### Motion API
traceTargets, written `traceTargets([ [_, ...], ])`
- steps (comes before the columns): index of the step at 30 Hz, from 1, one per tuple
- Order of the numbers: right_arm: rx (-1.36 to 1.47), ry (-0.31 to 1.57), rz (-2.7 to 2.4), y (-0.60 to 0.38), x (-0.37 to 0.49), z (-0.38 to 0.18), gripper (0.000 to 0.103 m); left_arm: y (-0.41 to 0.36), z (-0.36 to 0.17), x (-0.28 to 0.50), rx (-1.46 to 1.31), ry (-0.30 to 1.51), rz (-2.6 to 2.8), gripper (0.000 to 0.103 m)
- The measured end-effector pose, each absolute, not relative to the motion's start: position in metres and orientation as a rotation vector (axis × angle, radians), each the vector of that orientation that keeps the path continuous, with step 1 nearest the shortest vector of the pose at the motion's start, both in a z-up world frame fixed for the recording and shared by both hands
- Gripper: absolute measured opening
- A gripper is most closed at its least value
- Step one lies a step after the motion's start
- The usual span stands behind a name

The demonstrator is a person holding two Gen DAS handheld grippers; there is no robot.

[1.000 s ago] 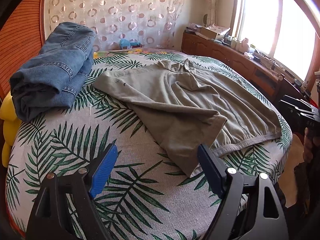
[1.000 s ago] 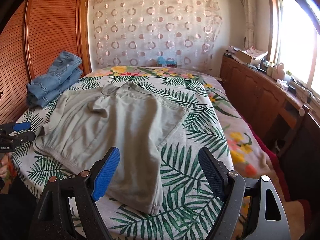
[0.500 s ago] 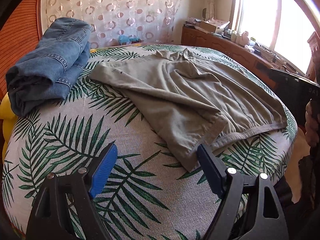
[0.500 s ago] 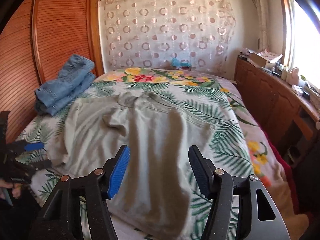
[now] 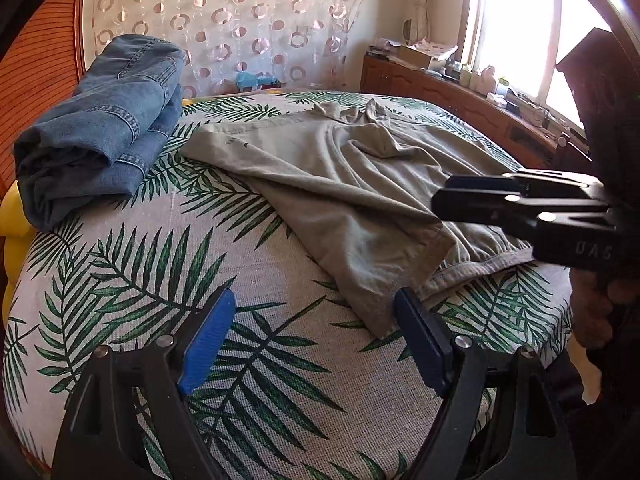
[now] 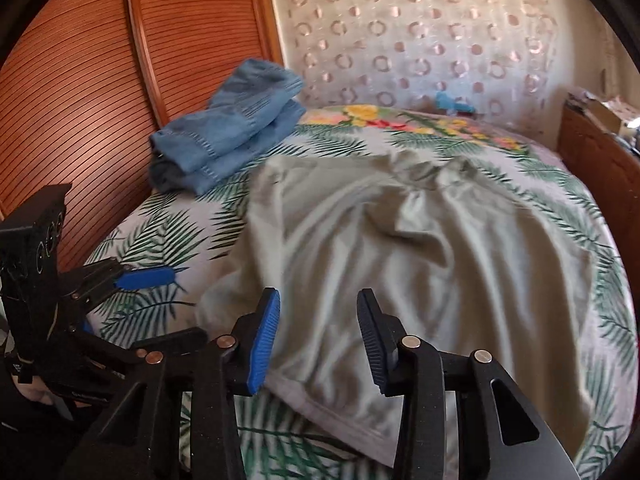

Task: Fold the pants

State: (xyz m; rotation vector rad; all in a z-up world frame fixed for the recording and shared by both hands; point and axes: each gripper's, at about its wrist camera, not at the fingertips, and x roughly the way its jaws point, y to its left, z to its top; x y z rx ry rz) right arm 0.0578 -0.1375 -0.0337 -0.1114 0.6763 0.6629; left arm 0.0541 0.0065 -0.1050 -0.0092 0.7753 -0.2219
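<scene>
Right tool has just been closing, pads not yet on the grey pants at the bed's near edge; I could pinch one layer only. Left tool stands open.

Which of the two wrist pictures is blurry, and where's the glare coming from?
Right wrist view: motion-smeared across the grey pants and the folded jeans; bed edges bow from the fisheye. Left wrist view: sharp, but the window at upper right is blown out white.

Black angular frames with silver screws are being shown on the left hand-held gripper and right hand-held gripper, each fitted with ribbed blue pads.
</scene>
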Motion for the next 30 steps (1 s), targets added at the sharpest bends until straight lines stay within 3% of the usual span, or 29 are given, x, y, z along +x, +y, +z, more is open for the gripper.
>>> traceTargets([
  [7, -0.102, 0.739, 0.721, -0.116, 0.092, -0.042, 0.024, 0.016, -0.101, 0.049, -0.036, 0.769, -0.215, 0.082],
  [10, -0.091, 0.75, 0.756, -0.11, 0.1, -0.044, 0.014, 0.017, -0.099, 0.048, -0.038, 0.761, -0.206, 0.082],
  [11, -0.092, 0.75, 0.763, -0.108, 0.102, -0.044, 0.007, 0.018, -0.097, 0.048, -0.04, 0.758, -0.203, 0.082],
  [14, -0.078, 0.705, 0.77, -0.112, 0.102, -0.035, 0.002, 0.018, -0.091, 0.046, -0.046, 0.74, -0.199, 0.082],
  [30, -0.004, 0.466, 0.573, -0.219, 0.079, 0.02, 0.001, -0.023, -0.048, 0.06, 0.013, 0.653, -0.277, 0.082],
])
